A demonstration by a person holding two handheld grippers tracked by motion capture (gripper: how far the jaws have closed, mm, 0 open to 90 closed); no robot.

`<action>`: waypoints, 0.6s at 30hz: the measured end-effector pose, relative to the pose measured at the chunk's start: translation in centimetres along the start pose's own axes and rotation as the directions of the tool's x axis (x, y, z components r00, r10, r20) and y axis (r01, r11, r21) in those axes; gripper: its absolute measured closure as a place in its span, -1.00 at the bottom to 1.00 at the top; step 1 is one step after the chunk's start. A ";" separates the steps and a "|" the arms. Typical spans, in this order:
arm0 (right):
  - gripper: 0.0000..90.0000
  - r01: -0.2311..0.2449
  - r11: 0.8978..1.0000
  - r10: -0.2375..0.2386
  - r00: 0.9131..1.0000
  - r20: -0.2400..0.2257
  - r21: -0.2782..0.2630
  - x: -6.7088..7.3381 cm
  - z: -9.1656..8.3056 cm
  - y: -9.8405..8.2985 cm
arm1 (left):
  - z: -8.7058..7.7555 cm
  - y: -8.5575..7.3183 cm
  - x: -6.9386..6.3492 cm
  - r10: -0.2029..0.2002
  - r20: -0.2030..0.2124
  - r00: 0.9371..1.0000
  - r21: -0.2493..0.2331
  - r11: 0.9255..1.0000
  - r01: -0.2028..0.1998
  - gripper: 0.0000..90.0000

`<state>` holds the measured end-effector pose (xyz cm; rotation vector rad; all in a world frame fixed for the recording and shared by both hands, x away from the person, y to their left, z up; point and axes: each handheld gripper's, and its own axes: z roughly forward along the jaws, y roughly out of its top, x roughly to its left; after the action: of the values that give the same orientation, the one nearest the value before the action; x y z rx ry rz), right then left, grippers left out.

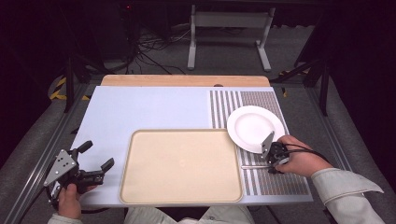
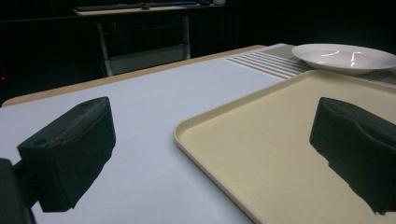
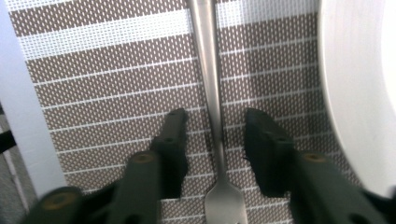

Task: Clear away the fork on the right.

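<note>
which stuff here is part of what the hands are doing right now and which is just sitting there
In use:
- fork, lying on the striped placemat
- right gripper, jaws either side of the fork's handle, not yet touching it

Just lying about:
- white plate
- beige tray
- left gripper, open, beside the tray

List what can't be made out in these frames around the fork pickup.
- Fork: in the right gripper view the tine tips run off the bottom edge and the handle end off the top.
- Fork in the high view: too thin to tell tines; the right tool and hand cover one end.
- Plate: cut by the right edge, blurred.
- Whether the right tool's pads touch the fork: a gap shows each side.
- Tray: near corner runs off the bottom edge, left gripper view.
</note>
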<state>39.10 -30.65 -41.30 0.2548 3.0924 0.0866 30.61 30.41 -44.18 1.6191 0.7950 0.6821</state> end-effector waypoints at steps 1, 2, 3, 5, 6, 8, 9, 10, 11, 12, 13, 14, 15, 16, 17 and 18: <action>0.58 0.006 1.000 -0.006 1.000 -0.012 -0.003 0.0 0.0 0.1 | 0.0 0.0 0.0 0.002 0.001 1.000 0.001 1.000 -0.002 -0.98; 0.73 0.015 1.000 -0.015 1.000 -0.007 -0.007 0.0 0.0 0.1 | 0.0 0.0 -0.1 0.003 0.001 1.000 -0.001 1.000 -0.003 -0.98; 0.76 0.016 1.000 -0.016 1.000 -0.016 -0.008 0.0 0.0 0.1 | 0.0 0.0 -0.1 0.003 0.002 1.000 -0.001 1.000 -0.003 -0.98; 0.87 0.027 1.000 -0.027 0.999 -0.018 -0.007 -0.1 0.0 0.2 | 0.0 0.1 -0.1 0.003 0.003 1.000 -0.002 1.000 -0.003 -0.98; 0.87 0.034 0.999 -0.034 0.999 -0.019 -0.007 -0.2 0.0 0.2 | 0.0 0.1 -0.1 0.004 0.003 1.000 -0.002 1.000 -0.004 -0.98; 0.87 0.032 0.999 -0.032 0.999 -0.022 -0.003 -0.2 0.0 0.2 | 0.0 0.1 -0.1 0.003 0.003 1.000 -0.003 1.000 -0.003 -0.98; 0.88 0.037 0.999 -0.037 0.999 -0.022 0.000 -0.2 0.0 0.2 | 0.0 0.0 -0.1 0.002 0.002 1.000 -0.003 1.000 -0.002 -0.98; 0.89 0.069 0.998 -0.068 0.997 -0.020 0.008 -0.2 0.0 0.3 | 0.0 0.0 -0.1 0.002 0.002 1.000 -0.003 1.000 -0.002 -0.98; 0.89 0.069 0.998 -0.068 0.997 -0.020 0.008 -0.2 0.0 0.3 | 0.0 0.0 -0.1 0.002 0.002 1.000 -0.003 1.000 -0.002 -0.98; 0.89 0.072 0.997 -0.072 0.997 -0.019 0.010 -0.1 0.1 0.4 | -0.1 0.0 -0.1 0.003 0.004 1.000 0.000 1.000 -0.003 -0.98; 0.89 0.077 0.997 -0.077 0.997 -0.020 0.014 -0.2 0.1 0.5 | 0.0 0.0 -0.1 0.002 0.003 1.000 -0.002 1.000 -0.002 -0.98; 0.89 0.075 0.997 -0.075 0.997 -0.023 0.016 -0.2 0.1 0.5 | 0.0 0.0 -0.1 0.002 0.003 1.000 -0.002 1.000 -0.002 -0.98; 0.90 0.072 0.997 -0.071 0.997 -0.027 0.019 -0.2 0.1 0.5 | -0.1 0.0 -0.1 0.002 0.003 1.000 -0.002 1.000 -0.002 -0.98; 0.90 0.071 0.997 -0.071 0.997 -0.029 0.019 -0.2 0.1 0.5 | -0.1 0.0 -0.1 0.002 0.003 1.000 -0.003 1.000 -0.002 -0.98; 0.90 0.069 0.998 -0.068 0.997 -0.026 0.014 -0.2 0.1 0.5 | -0.1 0.0 -0.1 0.003 0.003 1.000 -0.003 1.000 -0.003 -0.98; 0.90 0.074 0.997 -0.073 0.997 -0.026 0.012 -0.3 0.1 0.5 | -0.1 0.0 -0.1 0.002 0.003 1.000 -0.002 1.000 -0.002 -0.98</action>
<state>39.42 -30.24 -41.35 0.1415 3.1249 0.0689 30.48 30.36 -44.14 1.6186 0.7908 0.6818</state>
